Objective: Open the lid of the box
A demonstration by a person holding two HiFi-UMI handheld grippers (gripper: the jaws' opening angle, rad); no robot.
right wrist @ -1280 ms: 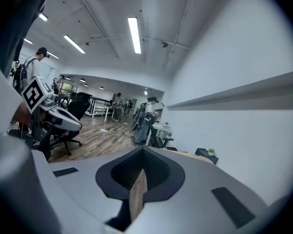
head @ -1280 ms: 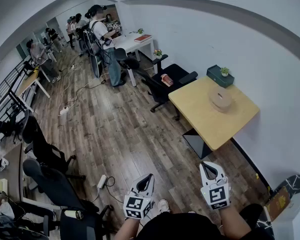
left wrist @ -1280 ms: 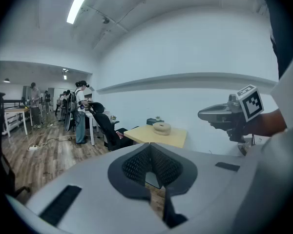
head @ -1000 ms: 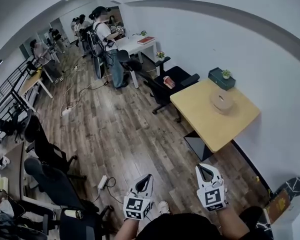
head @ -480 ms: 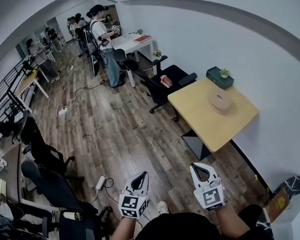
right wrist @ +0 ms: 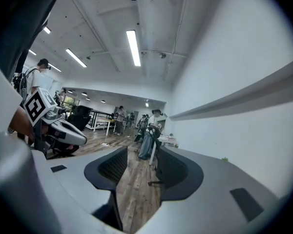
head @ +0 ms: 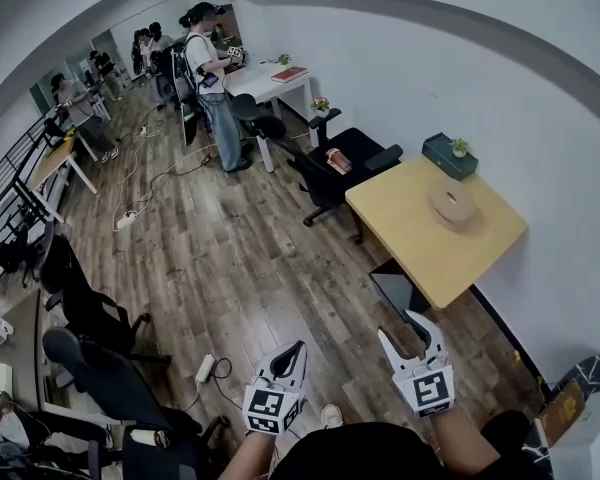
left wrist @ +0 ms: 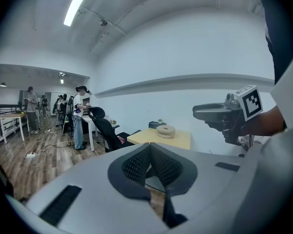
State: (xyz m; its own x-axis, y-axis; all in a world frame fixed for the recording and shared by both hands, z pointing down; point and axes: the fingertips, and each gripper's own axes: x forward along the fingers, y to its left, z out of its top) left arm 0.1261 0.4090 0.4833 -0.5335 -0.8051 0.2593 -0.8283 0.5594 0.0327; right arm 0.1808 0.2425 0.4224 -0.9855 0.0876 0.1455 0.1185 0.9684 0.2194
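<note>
A round tan box sits on the light wooden table by the right wall, well ahead of both grippers. It also shows far off in the left gripper view as a round box on the table. My left gripper hangs low over the floor, jaws shut with nothing held; its pads meet. My right gripper is beside it, its jaws opening with only floor between them. Each gripper sees the other: the right gripper, the left gripper.
A dark green box with a small plant stands at the table's far corner. Black office chairs stand left of the table, more at my near left. People stand by a white desk far off. A power strip lies on the floor.
The right gripper's jaws, together before, now stand apart. Both grippers stay low near my body; the head view has shifted slightly.
</note>
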